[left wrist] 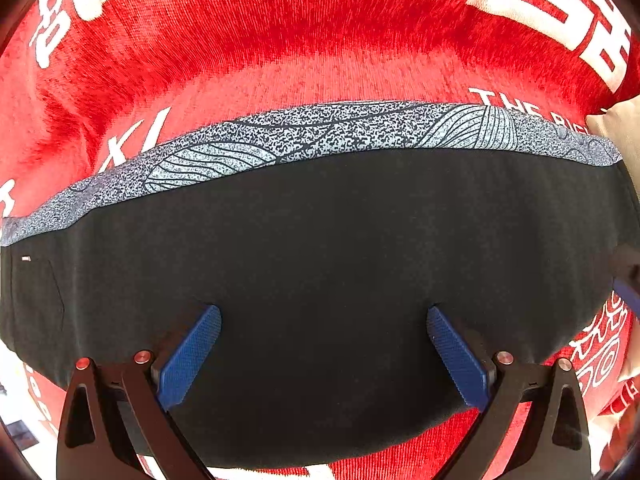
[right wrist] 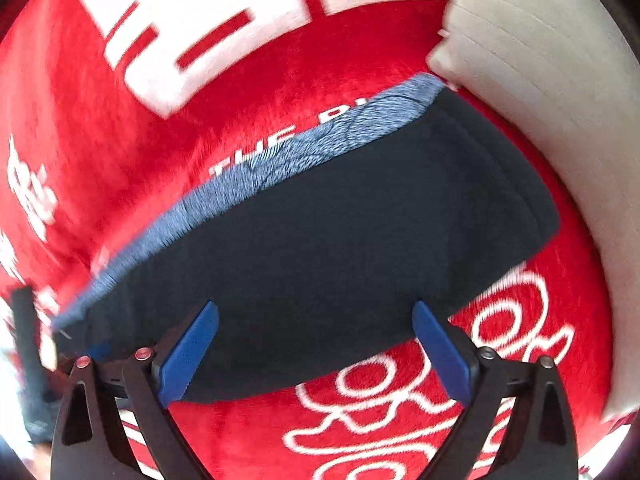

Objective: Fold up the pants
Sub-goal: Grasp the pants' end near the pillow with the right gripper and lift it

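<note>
1. The pants (left wrist: 320, 280) are lying folded into a flat black bundle on a red blanket (left wrist: 280, 40) with white lettering; the grey patterned waistband (left wrist: 340, 132) is running along the far edge in the left wrist view.
2. The left hand-held gripper (left wrist: 324, 344) is hovering over the bundle pointing down, jaws standing wide apart, nothing pinched (pads look clear of the cloth).
3. The right hand-held gripper (right wrist: 316, 340) is sitting over the bundle's near right corner, jaws spread wide and empty too; the right wrist view is motion-blurred, so contact with the cloth is unclear.
4. A pale cushion (right wrist: 540, 80) is sitting just beside the pants' far right end.
5. Judgement: the fold is looking mostly done (release or smoothing stage).
6. To do it well: be lifting both grippers straight up so the pads are not dragging the top layer, keeping edges aligned with the waistband.
7. Risk: a sideways pull is likely shifting layers on the plush blanket.
</note>
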The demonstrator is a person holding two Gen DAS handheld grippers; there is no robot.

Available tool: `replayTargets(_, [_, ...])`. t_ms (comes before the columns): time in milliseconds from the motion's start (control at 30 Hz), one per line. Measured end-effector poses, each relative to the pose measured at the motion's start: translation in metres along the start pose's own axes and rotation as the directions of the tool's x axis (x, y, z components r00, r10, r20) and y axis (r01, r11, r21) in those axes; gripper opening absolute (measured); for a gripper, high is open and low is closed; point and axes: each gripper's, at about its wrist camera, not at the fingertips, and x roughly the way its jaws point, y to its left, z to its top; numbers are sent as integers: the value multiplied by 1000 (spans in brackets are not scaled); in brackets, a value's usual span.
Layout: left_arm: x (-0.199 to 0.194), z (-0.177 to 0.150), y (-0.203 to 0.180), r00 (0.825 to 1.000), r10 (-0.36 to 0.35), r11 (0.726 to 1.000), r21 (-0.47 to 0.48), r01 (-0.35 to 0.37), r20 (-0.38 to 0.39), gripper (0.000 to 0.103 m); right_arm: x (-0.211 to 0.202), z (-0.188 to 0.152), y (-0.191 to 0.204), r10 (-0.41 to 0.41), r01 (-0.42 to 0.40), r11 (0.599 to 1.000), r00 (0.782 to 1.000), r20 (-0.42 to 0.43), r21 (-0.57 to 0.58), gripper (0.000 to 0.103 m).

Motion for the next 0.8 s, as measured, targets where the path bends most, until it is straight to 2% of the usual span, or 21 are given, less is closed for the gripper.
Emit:
replayTargets(67, [-1,4,-2,1000,10,1000,3,-10,-4,103,-12,-4,-19,98,-99,988,995,19,118,99])
replayTargets(133, [-4,6,-5,1000,30,999,11,-30,4,103,-22,-13,-39,185,-191,956,982,50,222,98])
replayTargets(233, [-14,6,-16,999,36,999,25,-36,21,103,-27,-30,-71,306,-320,875,947,98,363,95])
replayTargets(333, [-24,6,-30,998,30,998,60,-33,50,103,-16,-42,-92,389,-402,797,912,126,451,82])
replayTargets(367, [-27,5,-34,998,33,997,73,-38,59,103,-10,-44,-98,411,-424,772,901,137,474,73])
replayTargets(400, [-29,6,-40,997,34,995,89,-40,70,103,-7,-46,-101,424,-438,757,894,145,484,65])
replayTargets(467, [-28,7,-49,996,35,994,104,-43,76,103,-1,-46,-103,441,-460,742,883,163,487,55])
replayTargets(567, [-18,10,-57,997,45,992,116,-52,60,103,3,-45,-103,445,-479,736,875,192,478,54])
replayTargets(633, [-14,9,-56,997,45,993,108,-51,57,103,8,-46,-106,444,-488,720,870,214,492,55])
replayTargets(700, [-14,6,-52,997,35,994,101,-42,65,103,11,-46,-110,450,-515,694,856,256,502,52])
replayTargets(800, [-12,7,-51,997,31,994,103,-38,69,103,12,-43,-105,448,-530,694,848,285,487,52])
